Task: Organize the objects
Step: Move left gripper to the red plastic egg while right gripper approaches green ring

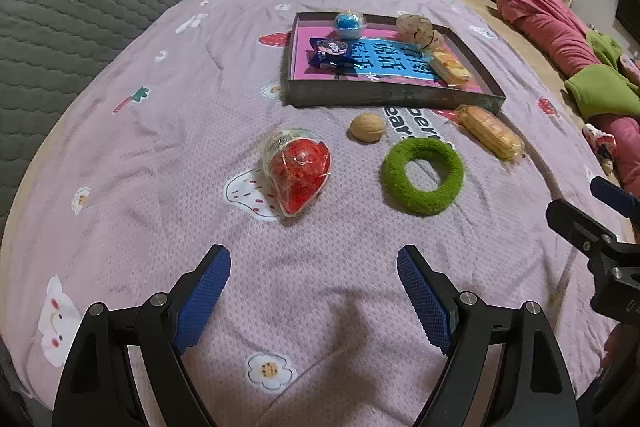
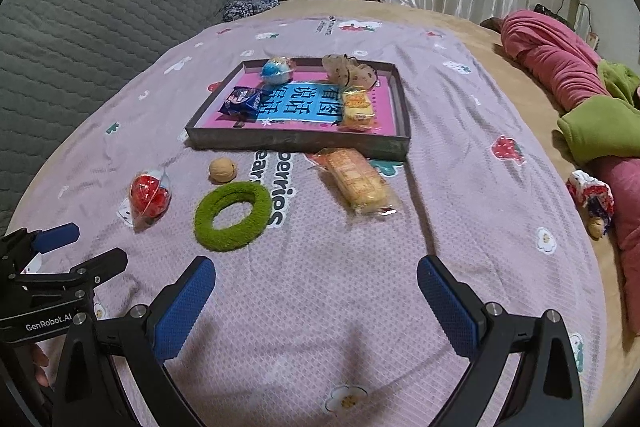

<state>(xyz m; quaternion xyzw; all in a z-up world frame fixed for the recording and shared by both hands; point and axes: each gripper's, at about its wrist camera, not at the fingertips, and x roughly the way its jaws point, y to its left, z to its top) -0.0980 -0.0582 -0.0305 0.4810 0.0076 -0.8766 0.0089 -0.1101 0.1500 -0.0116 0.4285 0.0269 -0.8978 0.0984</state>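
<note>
We hold our left gripper point(image 1: 314, 291) and right gripper point(image 2: 316, 301) with jaws apart and nothing between them, above a purple bedspread point(image 1: 160, 155). Ahead of them lie a red wrapped toy point(image 1: 298, 169), walnut point(image 1: 367, 127), green ring point(image 1: 422, 175) and biscuit packet point(image 2: 356, 183); beyond sits the tray point(image 1: 392, 95).

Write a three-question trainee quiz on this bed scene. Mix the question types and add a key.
1. True or false: the walnut lies inside the grey tray.
2. Multiple choice: what lies nearest the green ring? A. blue ball B. walnut C. dark blue packet
3. Fill in: the fingers of the left gripper hold ____.

Key
1. False: it lies on the bedspread, in front of the tray.
2. B
3. Nothing: they stand open over bare cloth.
</note>
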